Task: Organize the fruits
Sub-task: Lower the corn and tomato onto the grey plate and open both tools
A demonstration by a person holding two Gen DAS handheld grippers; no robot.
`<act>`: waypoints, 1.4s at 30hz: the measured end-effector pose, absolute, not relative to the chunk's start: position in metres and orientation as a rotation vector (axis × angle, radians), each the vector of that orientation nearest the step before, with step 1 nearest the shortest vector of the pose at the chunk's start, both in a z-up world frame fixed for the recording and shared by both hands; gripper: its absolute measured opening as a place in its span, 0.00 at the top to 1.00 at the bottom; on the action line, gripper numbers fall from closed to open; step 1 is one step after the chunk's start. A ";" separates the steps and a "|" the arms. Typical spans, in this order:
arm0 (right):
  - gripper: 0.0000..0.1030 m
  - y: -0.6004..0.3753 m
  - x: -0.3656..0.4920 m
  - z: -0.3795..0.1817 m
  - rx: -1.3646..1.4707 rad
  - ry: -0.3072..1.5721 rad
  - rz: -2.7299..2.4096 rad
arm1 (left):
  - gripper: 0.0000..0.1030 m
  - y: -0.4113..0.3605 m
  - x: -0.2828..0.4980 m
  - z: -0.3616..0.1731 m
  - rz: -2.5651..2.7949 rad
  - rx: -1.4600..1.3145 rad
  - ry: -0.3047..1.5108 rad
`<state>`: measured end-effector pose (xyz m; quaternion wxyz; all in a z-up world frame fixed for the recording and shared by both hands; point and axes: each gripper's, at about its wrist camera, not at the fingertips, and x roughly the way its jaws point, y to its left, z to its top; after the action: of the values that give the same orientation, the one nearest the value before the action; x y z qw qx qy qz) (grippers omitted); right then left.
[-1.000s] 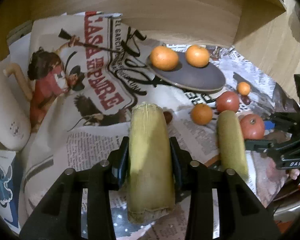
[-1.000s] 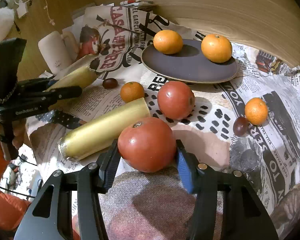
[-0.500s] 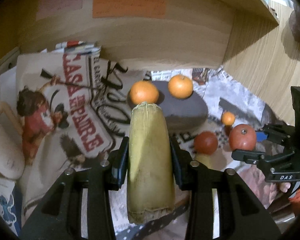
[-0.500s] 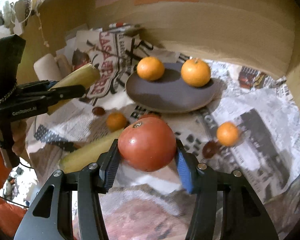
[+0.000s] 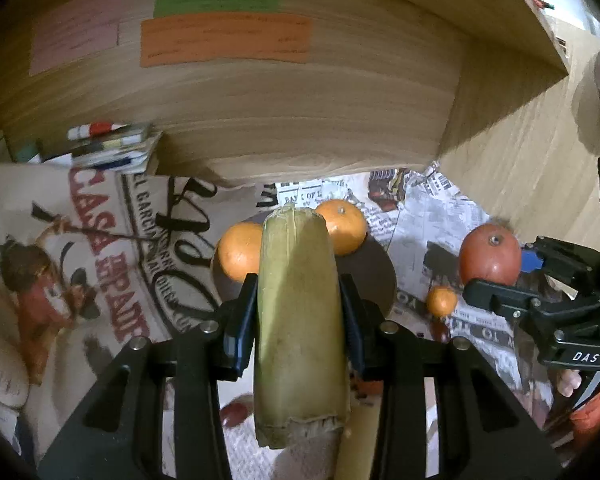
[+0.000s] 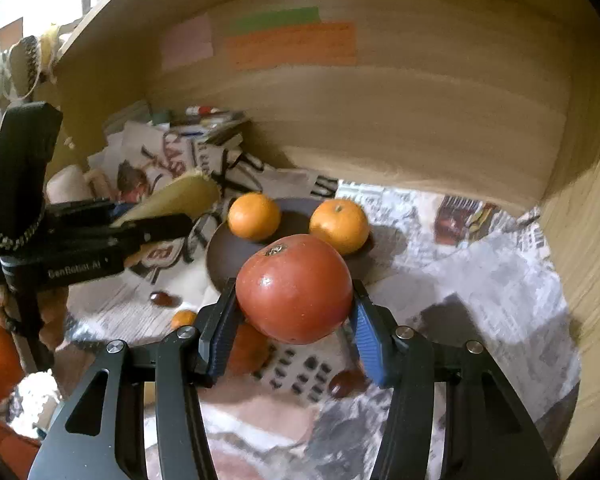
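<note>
Left wrist view: I see my left gripper [image 5: 300, 320] clamped on a yellow-green corn cob [image 5: 300, 320], which stands lengthwise up the middle of the frame. Behind its tip, a dark plate [image 5: 374, 276] carries two oranges [image 5: 240, 256]. At right centre, my right gripper [image 5: 512, 276] pinches a red tomato [image 5: 488, 254], with a small orange [image 5: 441, 301] just below it on the newspaper [image 5: 440, 216].

In the right wrist view, the right gripper [image 6: 296, 308] squeezes the tomato [image 6: 294, 288] at lower centre, in front of the plate [image 6: 220, 252]. The left gripper [image 6: 156, 220] with the cob [image 6: 176, 198] is at mid left.
</note>
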<state>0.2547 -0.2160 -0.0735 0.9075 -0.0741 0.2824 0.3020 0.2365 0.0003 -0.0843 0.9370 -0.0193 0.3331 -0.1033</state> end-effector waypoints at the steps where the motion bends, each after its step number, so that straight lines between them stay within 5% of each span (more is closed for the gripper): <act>1: 0.52 -0.216 0.259 -0.071 -0.152 0.579 0.621 | 0.63 -0.002 0.242 -0.084 -0.209 -0.039 0.680; 42: 0.52 -0.185 0.358 -0.127 -0.216 0.761 0.621 | 0.62 -0.031 0.357 -0.131 -0.174 -0.008 0.797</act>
<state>0.3577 -0.1851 -0.1266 0.8763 -0.1036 0.3644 0.2976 0.3570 -0.0315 -0.1306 0.9179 -0.0038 0.3876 -0.0848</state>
